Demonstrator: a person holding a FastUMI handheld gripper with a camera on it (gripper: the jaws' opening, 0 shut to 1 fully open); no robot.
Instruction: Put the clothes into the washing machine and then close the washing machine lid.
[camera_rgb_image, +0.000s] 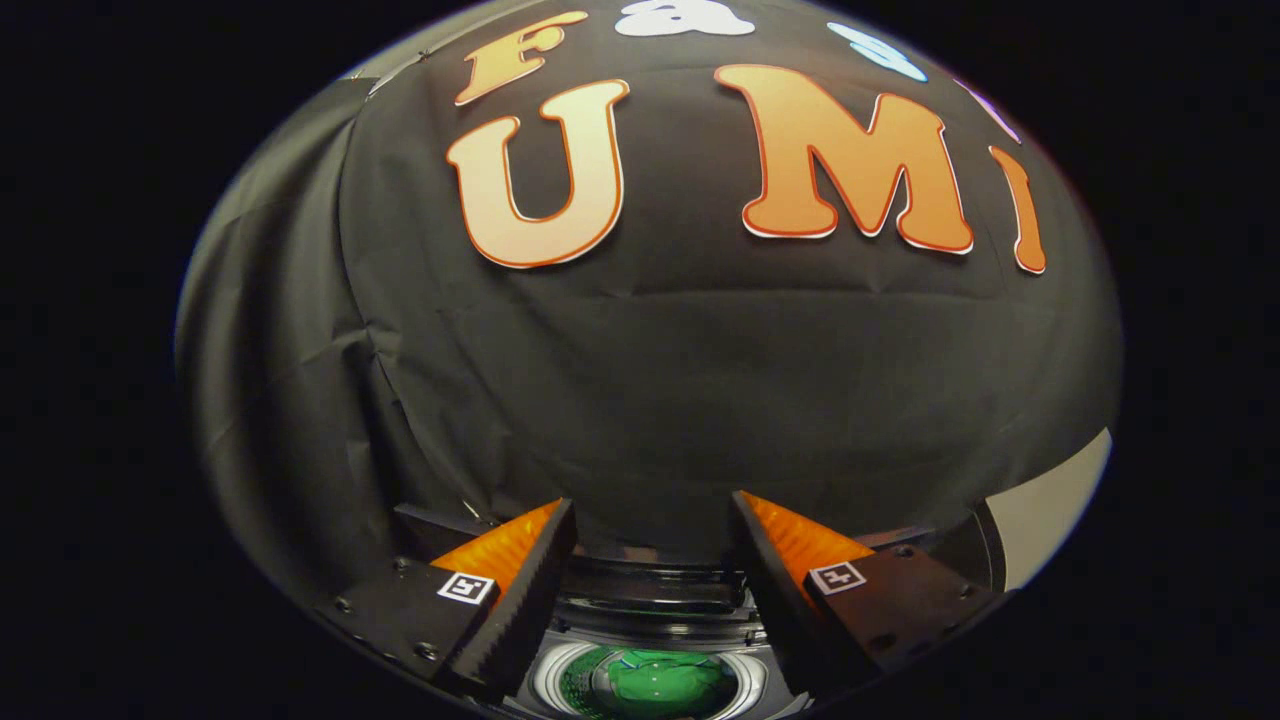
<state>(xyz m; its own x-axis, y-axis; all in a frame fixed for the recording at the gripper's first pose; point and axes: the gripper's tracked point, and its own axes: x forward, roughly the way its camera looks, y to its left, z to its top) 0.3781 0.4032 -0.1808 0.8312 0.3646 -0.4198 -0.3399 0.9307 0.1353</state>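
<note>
My gripper (652, 525) is open, its two fingers spread wide with nothing between them. Below and between the fingers lies the washing machine's round drum opening (652, 680), seen from above. Green clothing (660, 682) lies inside the drum. A dark raised part of the machine (650, 585), possibly the lifted lid or back panel, stands just behind the opening. The gripper hangs above the machine and points at the booth wall.
Black cloth wall (650, 380) rises straight ahead, close behind the machine. A pale surface (1050, 520) shows beyond the right finger.
</note>
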